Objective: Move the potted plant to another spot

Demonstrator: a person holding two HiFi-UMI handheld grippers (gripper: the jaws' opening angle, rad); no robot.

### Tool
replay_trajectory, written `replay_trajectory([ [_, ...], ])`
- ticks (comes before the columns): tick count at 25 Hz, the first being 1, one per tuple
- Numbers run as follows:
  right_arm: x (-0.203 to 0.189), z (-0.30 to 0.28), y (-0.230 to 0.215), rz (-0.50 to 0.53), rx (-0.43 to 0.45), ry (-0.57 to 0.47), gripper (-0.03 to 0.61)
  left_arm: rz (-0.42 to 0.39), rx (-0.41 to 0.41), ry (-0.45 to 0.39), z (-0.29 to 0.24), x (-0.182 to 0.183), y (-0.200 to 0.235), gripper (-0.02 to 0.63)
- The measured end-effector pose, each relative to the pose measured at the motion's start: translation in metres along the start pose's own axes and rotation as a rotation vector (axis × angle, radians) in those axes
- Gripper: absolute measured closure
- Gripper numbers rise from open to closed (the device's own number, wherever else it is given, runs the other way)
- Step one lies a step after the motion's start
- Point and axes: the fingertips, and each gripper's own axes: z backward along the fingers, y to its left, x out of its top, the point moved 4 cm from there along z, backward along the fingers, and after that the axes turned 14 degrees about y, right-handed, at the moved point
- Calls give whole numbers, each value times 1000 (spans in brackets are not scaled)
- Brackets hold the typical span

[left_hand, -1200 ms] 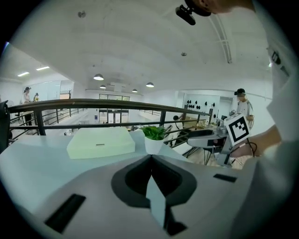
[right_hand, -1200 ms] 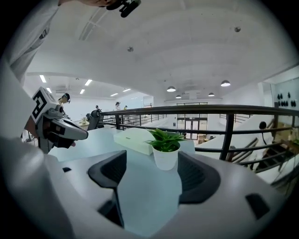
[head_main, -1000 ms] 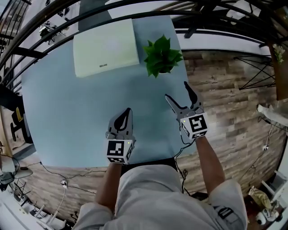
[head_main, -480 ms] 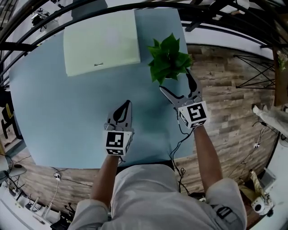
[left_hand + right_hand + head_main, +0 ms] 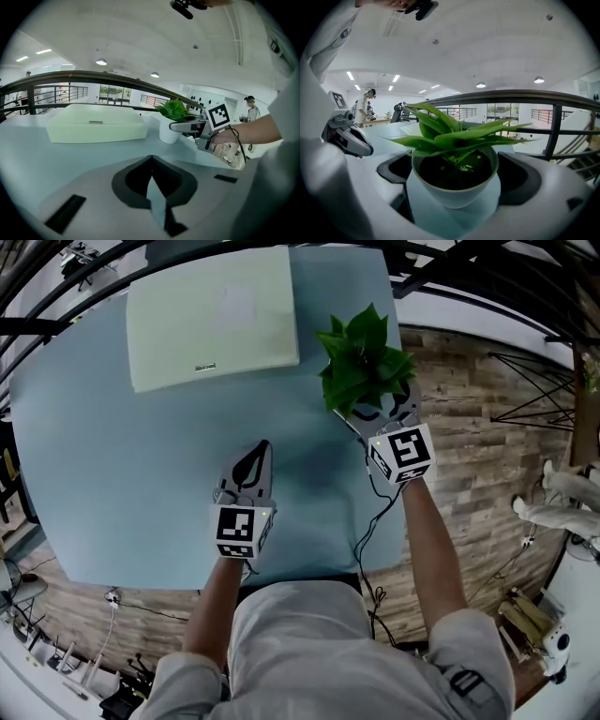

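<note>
Pale blue worktop (image 5: 141, 474), wood floor beyond. Potted plant (image 5: 364, 367) near right edge, toward far corner. Right tool (image 5: 380, 411) has slid up to it; jaws just opened wide, now flanking pot, not pressing. Grasp likely next. Left tool (image 5: 262, 448) closed, empty, mid-worktop.

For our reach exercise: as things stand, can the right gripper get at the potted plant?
Probably yes: the right gripper, jaws just opened wide, flanks the potted plant on both sides, with nothing else between.
</note>
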Motion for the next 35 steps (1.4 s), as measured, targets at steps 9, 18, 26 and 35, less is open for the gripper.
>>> replay_trajectory([
  [9,-3,3,4,-45,-51,-10,40,3,24,-11,11,1,3,601],
  [18,1,30,26,-81,-41,-34,46,-14,42,-46,32,13,-8,601],
  [26,19,68,45,-69,-30,-96,47,-22,55,-82,58,17,-33,601],
  [35,47,109,61,-52,-29,-188,48,-20,94,-164,92,33,-50,601],
])
